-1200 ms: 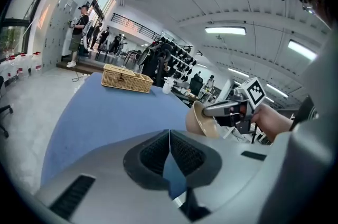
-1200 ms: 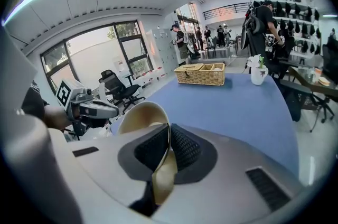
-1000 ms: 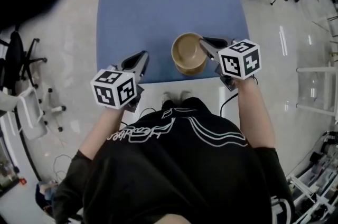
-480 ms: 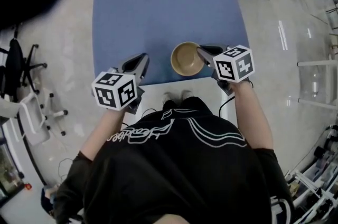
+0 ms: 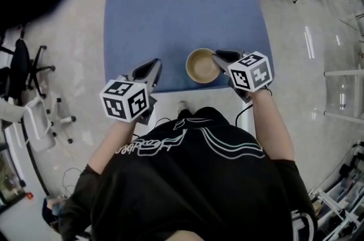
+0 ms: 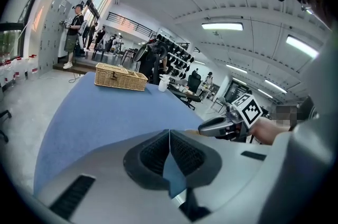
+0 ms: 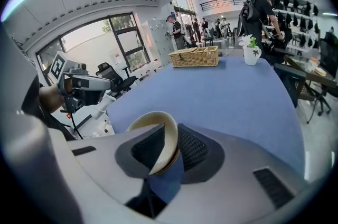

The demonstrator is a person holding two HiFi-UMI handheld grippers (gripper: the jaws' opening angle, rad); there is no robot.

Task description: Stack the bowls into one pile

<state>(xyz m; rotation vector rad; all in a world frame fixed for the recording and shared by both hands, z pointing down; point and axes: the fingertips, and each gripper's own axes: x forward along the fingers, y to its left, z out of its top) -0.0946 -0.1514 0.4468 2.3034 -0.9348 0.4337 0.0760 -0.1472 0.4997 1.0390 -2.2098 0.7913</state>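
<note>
Head view shows the tan bowls point(image 5: 201, 65), seemingly nested as one pile, resting on the blue table point(image 5: 170, 12) near its front edge. No other loose bowl is in sight, so the stacking looks all but finished. The right gripper point(image 5: 218, 57) is at the pile's right rim and its jaws are opening, the rim between them with a gap on one side, which reads as the release, while the left gripper point(image 5: 152, 67) hovers well to the left, jaws pressed together on nothing.
</note>
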